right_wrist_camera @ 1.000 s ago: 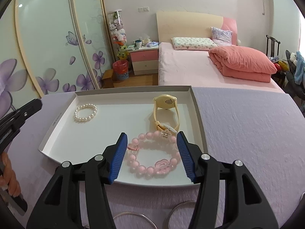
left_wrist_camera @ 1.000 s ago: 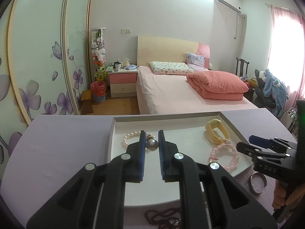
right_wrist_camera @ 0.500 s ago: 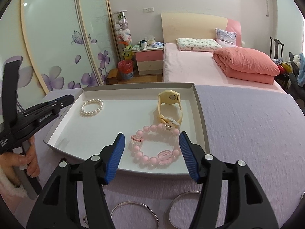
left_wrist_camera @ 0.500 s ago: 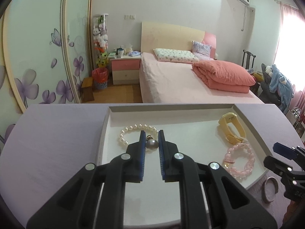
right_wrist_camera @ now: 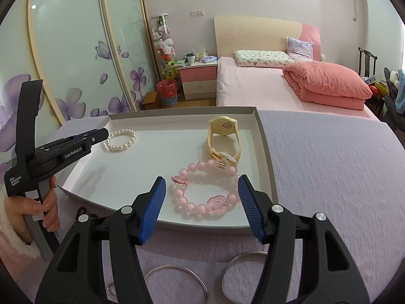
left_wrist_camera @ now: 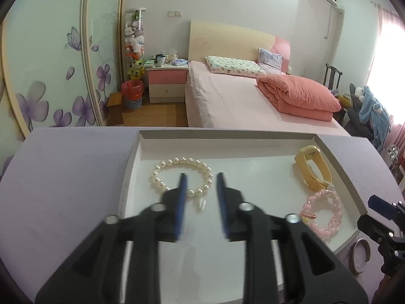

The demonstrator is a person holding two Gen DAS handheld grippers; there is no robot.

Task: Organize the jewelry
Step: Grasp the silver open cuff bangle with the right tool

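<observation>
A shallow white cardboard tray [left_wrist_camera: 131, 157] sits on a table with a pale purple cloth [right_wrist_camera: 329, 164]. The left gripper [left_wrist_camera: 200, 185] hangs over the near left part of the tray. Its blue fingers [left_wrist_camera: 182, 190] have just been opening, and they are now apart with nothing pressed between them. A round white pearl bracelet [left_wrist_camera: 162, 167] lies flat on the tray floor, right under and just past those fingers. A small pale piece [left_wrist_camera: 201, 204] lies just by the bracelet's near side; it is too blurry to tell what it is.

The right gripper [right_wrist_camera: 202, 190] hangs over the near right part of the tray. Its fingers are apart and hold nothing. A pink bead bracelet [right_wrist_camera: 202, 207] lies in the tray between them, not touched. A yellow plastic wristwatch [right_wrist_camera: 222, 126] stands just behind it, touching it. Thin silver bangles [right_wrist_camera: 177, 271] lie on the cloth, near the tray's front edge. A hand [right_wrist_camera: 48, 202] in a fluffy white sleeve [right_wrist_camera: 10, 228] holds the left gripper.
</observation>
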